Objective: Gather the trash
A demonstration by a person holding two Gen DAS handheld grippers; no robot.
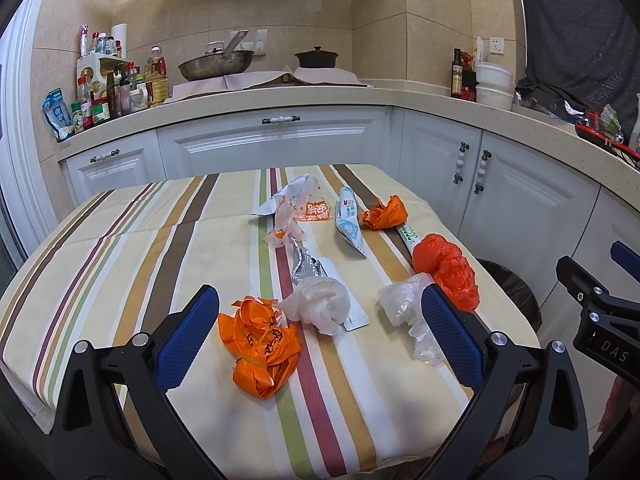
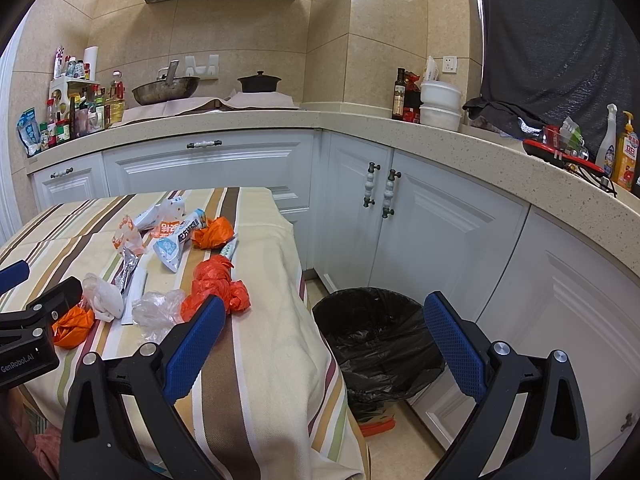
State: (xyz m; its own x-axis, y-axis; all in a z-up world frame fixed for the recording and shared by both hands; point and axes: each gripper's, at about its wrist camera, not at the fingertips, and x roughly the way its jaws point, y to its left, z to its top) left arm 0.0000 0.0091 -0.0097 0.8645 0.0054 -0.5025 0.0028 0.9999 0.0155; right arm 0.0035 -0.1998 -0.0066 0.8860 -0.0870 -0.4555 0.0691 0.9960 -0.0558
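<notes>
Trash lies on the striped tablecloth [image 1: 132,248]: a crumpled orange bag [image 1: 260,344] nearest me, a white tissue wad [image 1: 320,300], a clear plastic bag [image 1: 404,304], a red bag [image 1: 448,264], a small orange bag [image 1: 384,213], a silver foil wrapper [image 1: 302,264], a blue-white sachet [image 1: 350,222] and a printed white wrapper [image 1: 292,200]. My left gripper [image 1: 320,320] is open and empty above the orange bag and tissue. My right gripper [image 2: 324,328] is open and empty, over the table's right edge and the black-lined bin [image 2: 380,336]. The red bag [image 2: 218,284] lies by its left finger.
White kitchen cabinets [image 2: 440,232] and an L-shaped counter [image 1: 304,98] stand behind the table. The counter holds bottles [image 1: 116,88], a wok [image 1: 216,65], a black pot [image 1: 317,58] and white tubs [image 1: 494,86]. The bin stands on the floor between table and cabinets.
</notes>
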